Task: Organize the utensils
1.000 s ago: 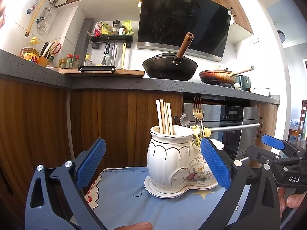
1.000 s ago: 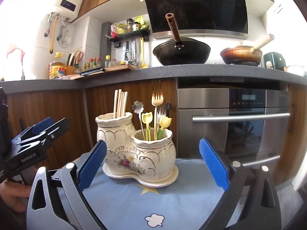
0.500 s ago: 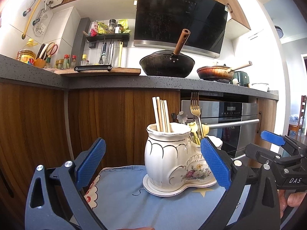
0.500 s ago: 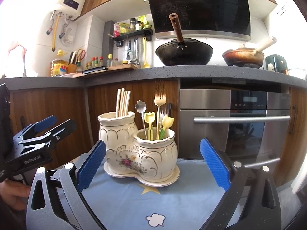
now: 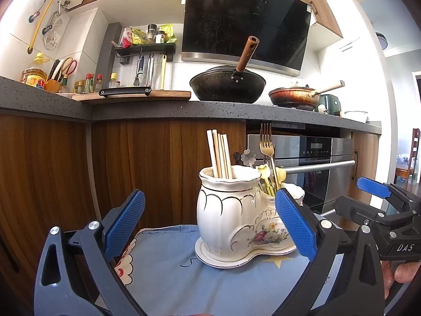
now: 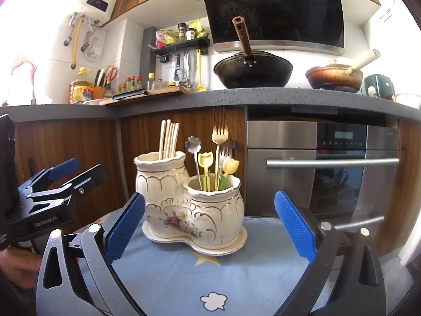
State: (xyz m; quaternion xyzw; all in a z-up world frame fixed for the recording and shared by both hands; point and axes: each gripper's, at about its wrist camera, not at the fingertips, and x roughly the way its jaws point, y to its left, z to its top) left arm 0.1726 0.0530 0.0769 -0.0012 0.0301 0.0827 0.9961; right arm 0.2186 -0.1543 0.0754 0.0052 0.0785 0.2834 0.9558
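Utensil holder (image 5: 231, 218) nearer, lower — both views

Ceramic twin-pot holder (image 6: 194, 210) w/ chopsticks (image 6: 168, 139), forks, on blue cloth (image 6: 210, 276), right gripper (image 6: 209, 229) wide apart

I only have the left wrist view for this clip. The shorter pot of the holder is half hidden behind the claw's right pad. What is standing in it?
Observer: In the right wrist view the shorter pot is fully visible. It holds a gold fork, a flower-topped stick and two yellow tulip-shaped picks.
Operator: Are the chopsticks in that pot too?
Observer: No. The chopsticks stand alone in the taller pot.
Operator: Is the right claw holding anything?
Observer: No. The right claw is open and empty, with the holder between its pads but untouched.
Operator: Anything on the cloth near it?
Observer: Only prints: a yellow star and a white cloud on the blue cloth.
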